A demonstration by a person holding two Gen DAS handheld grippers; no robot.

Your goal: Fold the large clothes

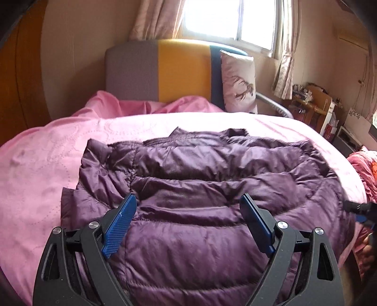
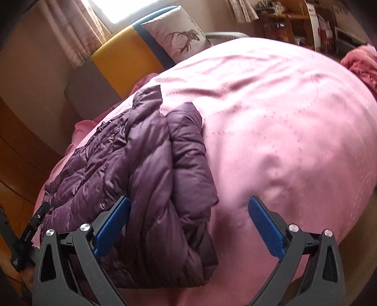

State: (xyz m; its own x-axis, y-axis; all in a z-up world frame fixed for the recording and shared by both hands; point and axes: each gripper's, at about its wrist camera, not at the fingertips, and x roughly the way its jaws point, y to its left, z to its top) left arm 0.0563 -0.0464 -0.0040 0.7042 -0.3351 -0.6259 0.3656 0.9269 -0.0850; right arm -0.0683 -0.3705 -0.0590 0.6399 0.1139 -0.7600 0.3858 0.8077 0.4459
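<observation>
A purple quilted puffer jacket (image 1: 200, 188) lies spread on the pink bed cover (image 1: 47, 164), collar toward the headboard. My left gripper (image 1: 188, 207) is open just above the jacket's near part, holding nothing. In the right wrist view the jacket (image 2: 146, 179) lies at the left, with its folded side edge near me. My right gripper (image 2: 188, 209) is open over that edge and the pink bed cover (image 2: 282, 117), holding nothing. The right gripper shows in the left wrist view at the far right edge (image 1: 360, 211). The left gripper's body shows at the far left of the right wrist view (image 2: 23, 240).
A grey, yellow and blue headboard (image 1: 165, 73) stands at the far end with a deer-print pillow (image 1: 238, 82) against it. A window with curtains (image 1: 226, 18) is behind. Cluttered shelves (image 1: 315, 106) stand at the right. A red-pink blanket (image 1: 362, 169) lies off the bed's right side.
</observation>
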